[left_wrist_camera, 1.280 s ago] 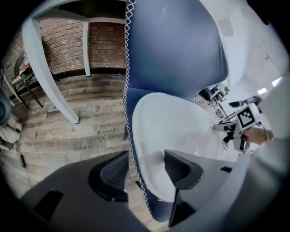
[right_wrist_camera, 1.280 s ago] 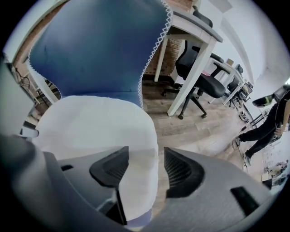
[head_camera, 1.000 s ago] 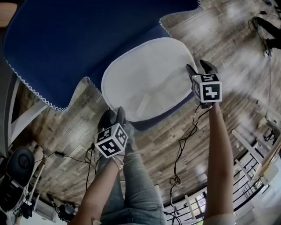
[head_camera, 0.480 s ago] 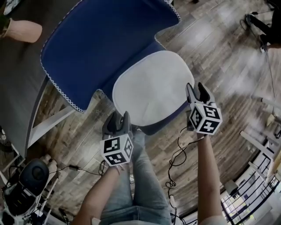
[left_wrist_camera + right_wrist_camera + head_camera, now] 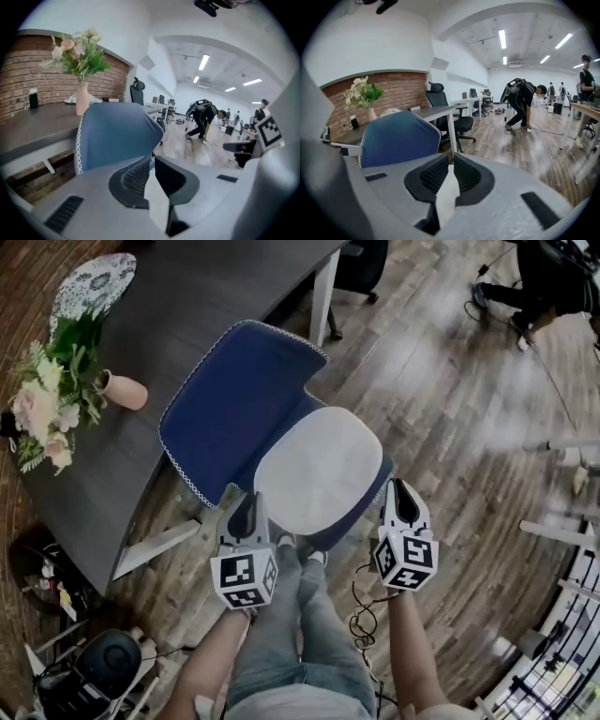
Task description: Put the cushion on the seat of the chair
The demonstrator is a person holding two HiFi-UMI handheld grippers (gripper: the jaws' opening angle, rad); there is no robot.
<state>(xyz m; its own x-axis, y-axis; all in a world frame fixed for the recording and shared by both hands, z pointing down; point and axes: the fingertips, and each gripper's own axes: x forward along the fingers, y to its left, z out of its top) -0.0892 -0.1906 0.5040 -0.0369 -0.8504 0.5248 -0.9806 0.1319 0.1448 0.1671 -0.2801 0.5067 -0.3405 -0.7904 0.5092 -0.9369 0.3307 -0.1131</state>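
Note:
The white oval cushion lies flat on the seat of the blue chair, whose back has a white stitched edge. Both grippers hang above the floor on the near side of the seat, apart from the cushion. My left gripper is off the cushion's near-left edge and my right gripper off its near-right edge. Both pairs of jaws are closing with only a narrow slit left and nothing between them. In the gripper views, the left gripper and right gripper look level at the chair back.
A dark desk stands behind the chair with a vase of flowers. A black office chair is at the top. Cables trail on the wooden floor by the person's legs. A person bends over farther off.
Both grippers have risen and drawn back from the cushion's edges toward the person. Their jaws have gone from wide open to nearly together. The cushion stays on the seat.

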